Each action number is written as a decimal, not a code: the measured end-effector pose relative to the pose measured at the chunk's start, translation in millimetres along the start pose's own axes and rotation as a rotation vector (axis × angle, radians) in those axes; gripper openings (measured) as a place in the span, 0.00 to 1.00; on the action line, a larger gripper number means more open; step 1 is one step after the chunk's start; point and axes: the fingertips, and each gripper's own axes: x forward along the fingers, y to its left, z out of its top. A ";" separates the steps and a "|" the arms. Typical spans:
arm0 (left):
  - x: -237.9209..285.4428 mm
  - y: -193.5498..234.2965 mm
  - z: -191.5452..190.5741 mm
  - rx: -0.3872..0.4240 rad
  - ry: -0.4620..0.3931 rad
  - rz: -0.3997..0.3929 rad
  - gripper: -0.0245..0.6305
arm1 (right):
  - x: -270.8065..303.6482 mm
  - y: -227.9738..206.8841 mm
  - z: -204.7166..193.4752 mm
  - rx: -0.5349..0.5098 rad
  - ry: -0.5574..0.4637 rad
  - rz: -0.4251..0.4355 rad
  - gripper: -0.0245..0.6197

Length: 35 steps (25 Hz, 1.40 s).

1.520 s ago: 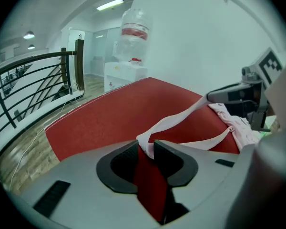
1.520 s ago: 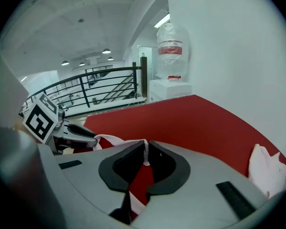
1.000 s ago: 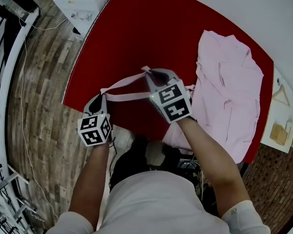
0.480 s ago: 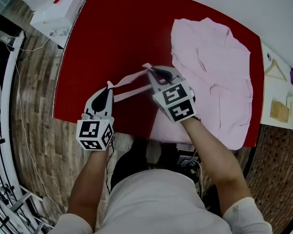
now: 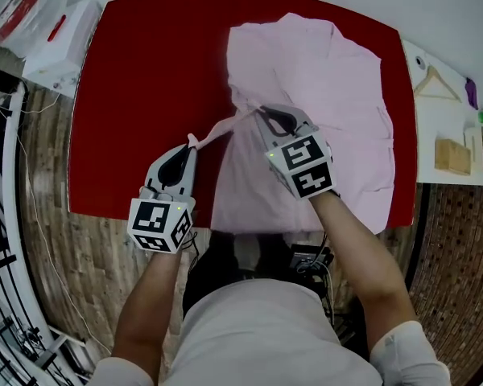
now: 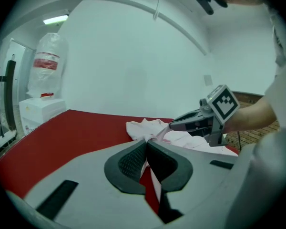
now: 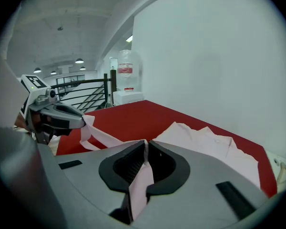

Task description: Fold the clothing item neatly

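Left gripper (image 5: 191,143), right gripper (image 5: 261,112) both clamped on pink shirt (image 5: 330,79) (fabric strip stretched between); red table (image 5: 145,95) beneath, hanger (image 5: 436,83) alongside.

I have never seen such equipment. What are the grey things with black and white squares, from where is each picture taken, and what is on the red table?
There is no robot here. A person holds a two-jaw gripper in each hand; it pinches like tongs, and the patterned cube is part of it. The head view comes from a camera on the person's head, looking down. The two gripper views come from cameras riding on the grippers, looking along their jaws. On the red table lies a pink shirt. The left gripper and the right gripper are each shut on a narrow strip of the shirt, perhaps a sleeve, which stretches between them.
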 end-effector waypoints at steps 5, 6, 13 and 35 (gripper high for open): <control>35.1 -78.7 9.7 0.072 0.018 -0.147 0.06 | -32.6 -51.4 -24.2 0.005 0.003 -0.056 0.09; 42.6 -94.2 9.8 0.084 0.023 -0.175 0.06 | -37.9 -61.7 -29.7 0.006 0.005 -0.068 0.09; 92.0 -178.1 -9.3 0.133 0.104 -0.296 0.06 | -68.4 -122.0 -77.1 0.042 0.032 -0.130 0.09; 183.4 -282.0 -92.9 0.282 0.396 -0.397 0.06 | -119.0 -250.7 -226.4 0.182 0.149 -0.263 0.10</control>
